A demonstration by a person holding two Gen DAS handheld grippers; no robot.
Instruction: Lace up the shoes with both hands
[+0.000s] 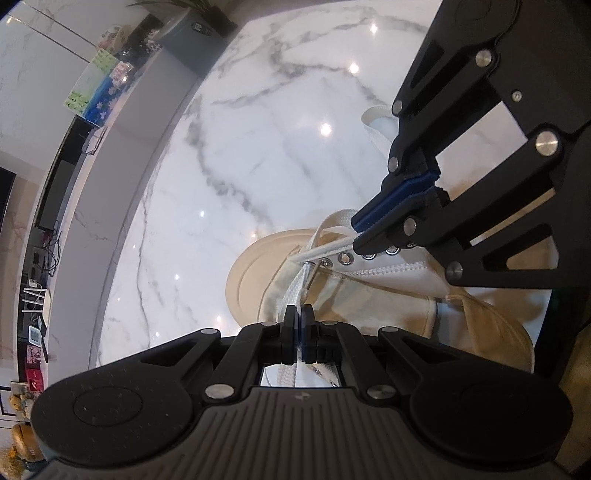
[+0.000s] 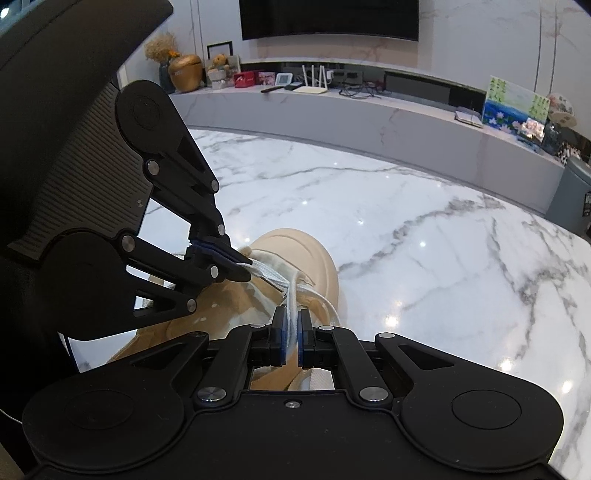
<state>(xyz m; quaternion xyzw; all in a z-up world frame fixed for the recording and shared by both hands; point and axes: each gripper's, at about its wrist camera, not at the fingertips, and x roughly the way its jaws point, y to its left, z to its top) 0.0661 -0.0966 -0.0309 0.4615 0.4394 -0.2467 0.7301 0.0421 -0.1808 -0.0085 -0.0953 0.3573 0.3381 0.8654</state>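
Observation:
A cream canvas shoe (image 1: 391, 273) with a rubber toe cap (image 1: 251, 269) lies on the marble top, its toe pointing away from me. A white flat lace (image 1: 300, 284) crosses at the lowest metal eyelets (image 1: 347, 257). My left gripper (image 1: 298, 314) is shut on one strand just behind the toe cap. My right gripper (image 1: 360, 230) reaches in from the upper right, shut on the other strand (image 1: 327, 248). In the right wrist view the right gripper (image 2: 291, 319) pinches the lace (image 2: 293, 295) over the shoe (image 2: 295, 251), and the left gripper (image 2: 246, 268) holds its strand (image 2: 267, 277) from the left.
The shoe lies on a glossy white marble surface (image 2: 424, 236). Behind it runs a low grey shelf (image 2: 332, 107) with a router, cables, pictures and ornaments, under a wall screen (image 2: 328, 18). A grey bin (image 2: 569, 195) stands at the far right.

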